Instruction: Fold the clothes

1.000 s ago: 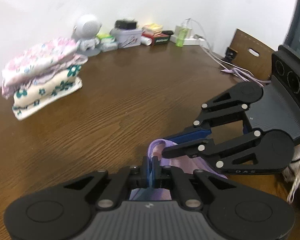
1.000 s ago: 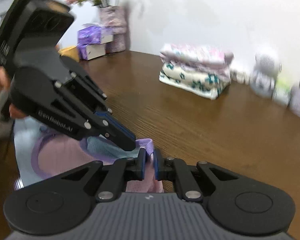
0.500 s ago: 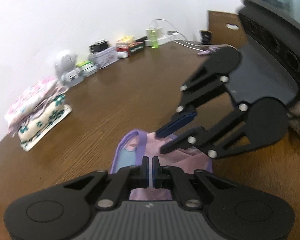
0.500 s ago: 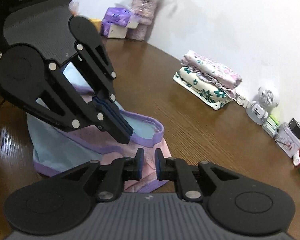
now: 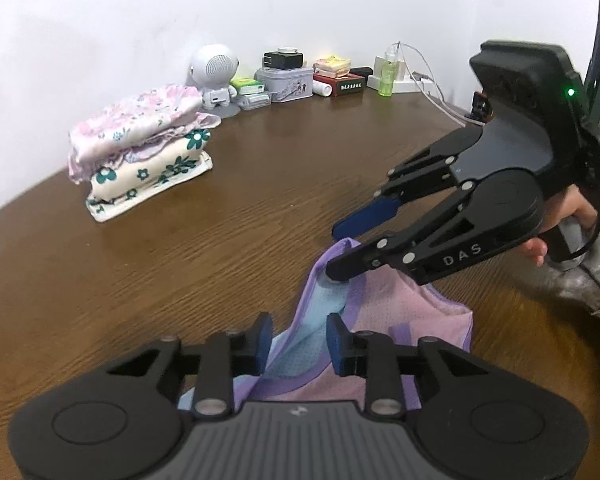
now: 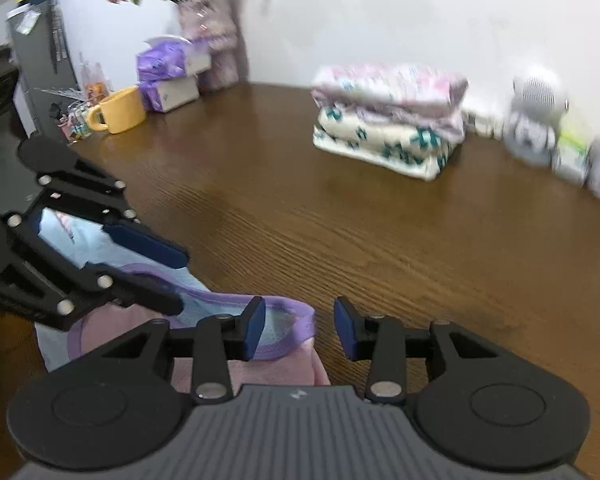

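left gripper (image 5: 298,338): jaws opening, releasing purple-trimmed garment (image 5: 404,300)
right gripper (image 6: 300,330): jaws opening, fold laid on table (image 6: 380,240)

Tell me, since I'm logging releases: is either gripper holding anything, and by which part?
Nothing is held. Both the left gripper and right gripper have jaws opening, pads clear of the garment's purple edge on the table.

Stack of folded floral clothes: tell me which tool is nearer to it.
Left. The left tool is on the side of the pink-and-purple garment toward the stack of folded floral clothes; the right tool is on the far side.
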`<state>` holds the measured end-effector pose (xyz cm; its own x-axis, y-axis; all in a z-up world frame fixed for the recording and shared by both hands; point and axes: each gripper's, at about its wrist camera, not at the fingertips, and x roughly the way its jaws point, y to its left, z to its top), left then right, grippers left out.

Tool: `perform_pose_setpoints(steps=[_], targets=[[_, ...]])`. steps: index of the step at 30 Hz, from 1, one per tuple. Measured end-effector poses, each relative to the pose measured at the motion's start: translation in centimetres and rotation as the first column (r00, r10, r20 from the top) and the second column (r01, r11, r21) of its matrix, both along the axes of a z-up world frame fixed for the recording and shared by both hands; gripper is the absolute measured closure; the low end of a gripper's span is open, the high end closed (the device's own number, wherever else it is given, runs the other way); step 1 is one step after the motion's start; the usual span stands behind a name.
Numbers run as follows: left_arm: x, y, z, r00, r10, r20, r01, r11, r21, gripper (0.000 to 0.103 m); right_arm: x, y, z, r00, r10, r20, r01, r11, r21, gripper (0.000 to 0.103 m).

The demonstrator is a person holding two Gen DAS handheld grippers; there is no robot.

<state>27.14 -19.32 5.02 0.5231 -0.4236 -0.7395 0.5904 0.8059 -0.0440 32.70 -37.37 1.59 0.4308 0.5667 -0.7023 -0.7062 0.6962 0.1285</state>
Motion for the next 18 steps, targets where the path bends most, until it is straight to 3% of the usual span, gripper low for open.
perform_pose_setpoints(steps=[1, 2, 3, 8, 11, 18], targets=[[0.2, 0.2, 0.0, 1.000, 0.002, -0.011, -0.002, 1.000, -0.015, 0.075, 0.4, 0.0, -0.1, 1.000, 0.000, -0.021, 0.000, 1.000, -0.001, 0.076], [0.4, 0.3, 0.1, 1.000, 0.007, -0.023, -0.007, 1.000, -0.030, 0.075, 0.2, 0.0, 0.0, 1.000, 0.010, -0.022, -0.010, 1.000, -0.002, 0.094], [0.6, 0.6, 0.2, 0.999, 0.012, -0.034, -0.014, 0.999, -0.050, 0.075, 0.0, 0.0, 0.1, 1.000, 0.020, -0.023, -0.020, 1.000, -0.002, 0.098], [1.7, 2.1, 0.8, 0.996, 0.056, -0.071, -0.065, 0.989, -0.136, 0.075, -4.1, -0.1, 1.4, 0.987, 0.113, 0.111, -0.106, 0.992, -0.061, 0.099], [2.4, 2.8, 0.8, 0.992, 0.089, -0.090, -0.104, 0.979, -0.176, 0.075, -6.8, 0.5, 1.2, 0.963, 0.173, 0.206, -0.139, 0.976, -0.170, 0.099], [3.0, 1.8, -0.4, 0.990, 0.074, -0.123, -0.094, 0.981, -0.172, 0.077, -10.7, 1.7, -0.2, 0.909, 0.274, 0.315, -0.172, 0.934, -0.314, 0.099]])
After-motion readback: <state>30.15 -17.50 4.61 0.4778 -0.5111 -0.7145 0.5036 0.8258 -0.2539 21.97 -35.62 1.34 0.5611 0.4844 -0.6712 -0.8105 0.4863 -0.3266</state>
